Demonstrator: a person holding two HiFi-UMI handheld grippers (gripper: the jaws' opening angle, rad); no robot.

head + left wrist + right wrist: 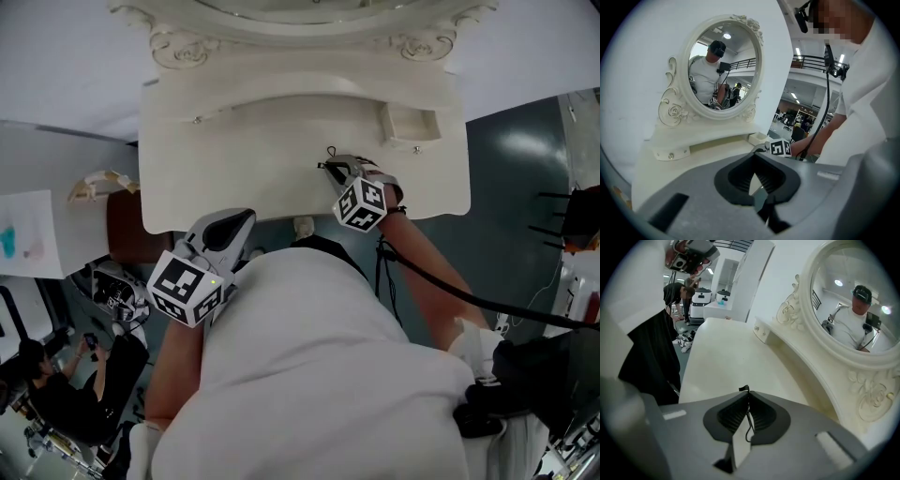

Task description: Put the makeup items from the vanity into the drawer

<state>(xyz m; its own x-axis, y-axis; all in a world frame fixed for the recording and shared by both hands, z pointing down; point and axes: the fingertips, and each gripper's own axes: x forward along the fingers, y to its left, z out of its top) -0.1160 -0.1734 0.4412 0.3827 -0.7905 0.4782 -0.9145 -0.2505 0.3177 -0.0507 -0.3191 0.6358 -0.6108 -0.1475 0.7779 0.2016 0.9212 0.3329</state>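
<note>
**Nearly cleared: one last piece in the right fingers**

My left gripper (754, 158) has its fingers pressed together on nothing. It hangs off the front edge of the glossy cream wooden vanity top (244, 159), which lies ahead of its tips. I see no makeup items on that top.

My right gripper (748, 397) is over the top with its fingers pinching a thin black wire-like item (752, 427). I cannot tell what kind of item it is.

The small cream open drawer (410, 124) sits beyond these fingertips and slightly to their right; I cannot see into it. I judge the job almost finished, with only this piece left to drop in.
</note>
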